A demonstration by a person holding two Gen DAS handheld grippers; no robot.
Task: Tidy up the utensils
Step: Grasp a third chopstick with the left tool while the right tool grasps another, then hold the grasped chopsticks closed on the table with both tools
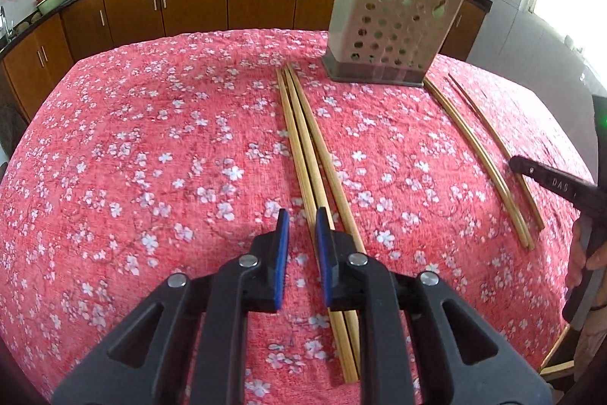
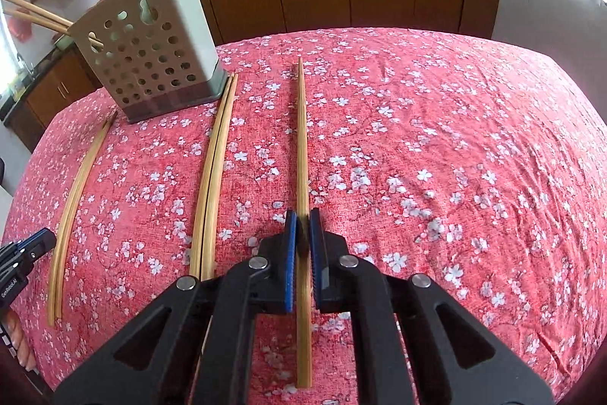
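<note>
Chopstick [image 2: 302,154] clamped in right hand-held gripper [image 2: 302,238]; left hand-held gripper [image 1: 302,234] slightly apart.

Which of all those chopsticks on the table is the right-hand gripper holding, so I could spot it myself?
Start at the perforated white utensil holder on the red floral tablecloth. To its right, a close-set chopstick pair runs from its base toward the camera. Right of that lies the single chopstick, the only one lying alone, clamped between the blue pads of the right gripper.
</note>
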